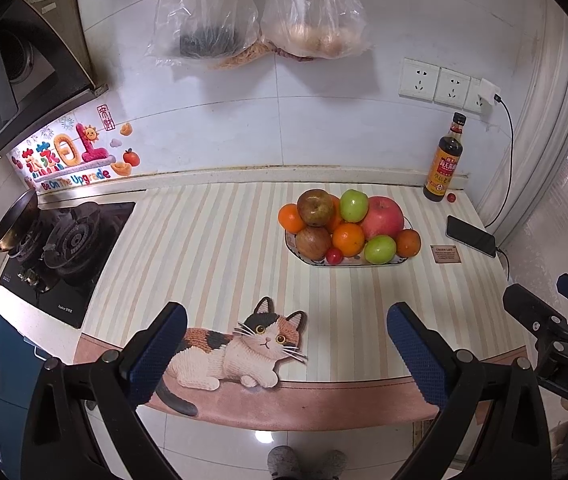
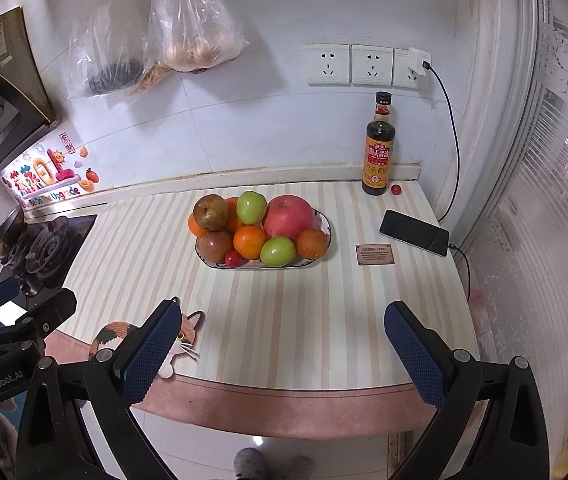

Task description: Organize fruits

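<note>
Your fruit bowl sits mid-frame on the striped mat, piled with apples and oranges; one cherry tomato strays by the soy sauce bottle. Left gripper and right gripper both spread wide, holding nothing.

The plate holds one red apple, two green apples, two brown pears and one cherry tomato. Oranges number at least four (some half hidden). A second cherry tomato sits by one bottle.

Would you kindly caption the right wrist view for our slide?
Open right tool facing a plate piled with fruit on a striped mat, soy sauce bottle behind.
</note>
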`<state>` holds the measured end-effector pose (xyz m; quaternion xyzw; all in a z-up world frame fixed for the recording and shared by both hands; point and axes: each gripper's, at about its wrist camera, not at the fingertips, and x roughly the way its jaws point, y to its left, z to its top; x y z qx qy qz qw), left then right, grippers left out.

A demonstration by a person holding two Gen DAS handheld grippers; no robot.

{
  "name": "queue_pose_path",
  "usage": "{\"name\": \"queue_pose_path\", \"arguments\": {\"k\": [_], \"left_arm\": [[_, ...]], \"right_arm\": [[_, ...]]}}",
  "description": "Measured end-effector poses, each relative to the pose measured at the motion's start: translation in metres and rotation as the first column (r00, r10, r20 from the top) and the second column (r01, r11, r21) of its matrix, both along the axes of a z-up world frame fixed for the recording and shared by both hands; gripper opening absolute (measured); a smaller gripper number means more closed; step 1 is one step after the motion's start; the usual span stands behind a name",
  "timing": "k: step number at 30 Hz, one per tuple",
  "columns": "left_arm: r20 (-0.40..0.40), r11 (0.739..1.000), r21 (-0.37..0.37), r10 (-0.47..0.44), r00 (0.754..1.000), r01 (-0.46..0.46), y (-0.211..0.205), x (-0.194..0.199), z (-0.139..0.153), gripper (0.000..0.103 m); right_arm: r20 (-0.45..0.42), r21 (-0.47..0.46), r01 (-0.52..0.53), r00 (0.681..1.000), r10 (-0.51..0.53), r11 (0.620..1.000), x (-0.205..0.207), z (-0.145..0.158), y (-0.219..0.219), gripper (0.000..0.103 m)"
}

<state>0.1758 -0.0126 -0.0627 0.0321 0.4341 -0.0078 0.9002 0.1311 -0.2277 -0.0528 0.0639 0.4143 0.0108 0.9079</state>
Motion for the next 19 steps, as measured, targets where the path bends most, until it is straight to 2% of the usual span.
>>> {"name": "queue_pose_path", "arguments": {"k": [19], "left_arm": [[0.010, 1.000, 0.003, 0.008, 1.000, -0.008, -0.0060, -0.0036, 0.0025, 0.103]], "right_arm": [[0.002, -0.005, -0.006, 1.000, 0.006, 1.000, 0.0000, 0.0004, -0.0023, 0.103]]}}
